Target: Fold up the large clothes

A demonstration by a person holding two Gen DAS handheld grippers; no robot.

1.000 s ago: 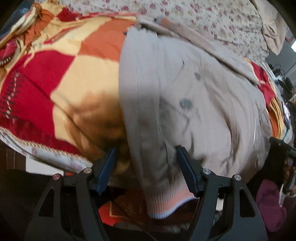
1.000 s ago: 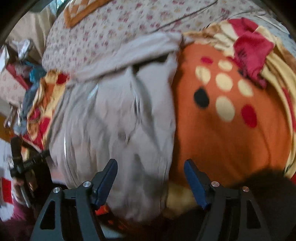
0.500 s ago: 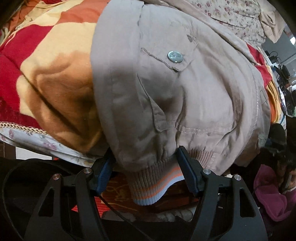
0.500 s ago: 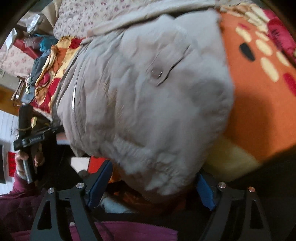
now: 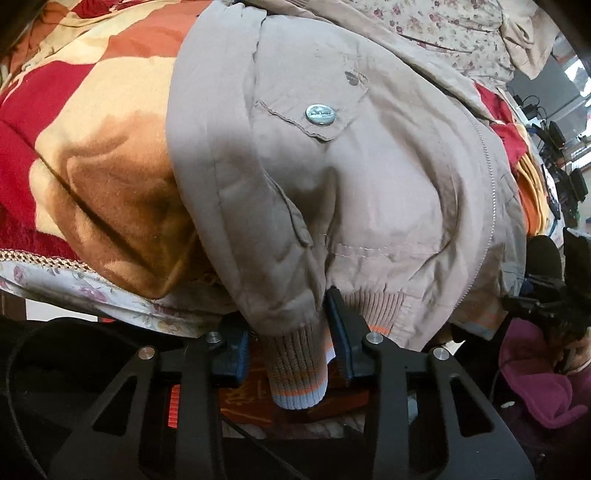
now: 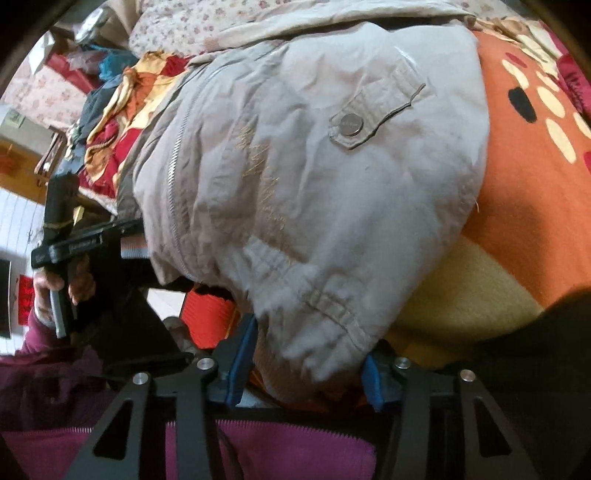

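Note:
A beige zip jacket (image 5: pixel 369 184) lies front up on the bed, its ribbed striped hem (image 5: pixel 295 376) hanging over the near edge. My left gripper (image 5: pixel 291 343) is at the jacket's bottom left corner. Its jaws are closing, and the hem is bunched into a narrow roll between the blue pads. In the right wrist view the same jacket (image 6: pixel 314 184) fills the frame. My right gripper (image 6: pixel 306 369) is at the bottom right corner, jaws closing, with the gathered hem filling the gap between its pads.
A red, orange and yellow blanket (image 5: pixel 92 147) covers the bed under the jacket; it shows orange with spots (image 6: pixel 535 166) on the right. A floral sheet (image 5: pixel 424 22) lies beyond. A magenta sleeve (image 6: pixel 258 450) and a hand on the other gripper (image 6: pixel 66 251) are close by.
Both grippers have come in lower on the jacket's bottom edge. Their jaws have narrowed, and the hem, spread wide before, is now squeezed between the pads.

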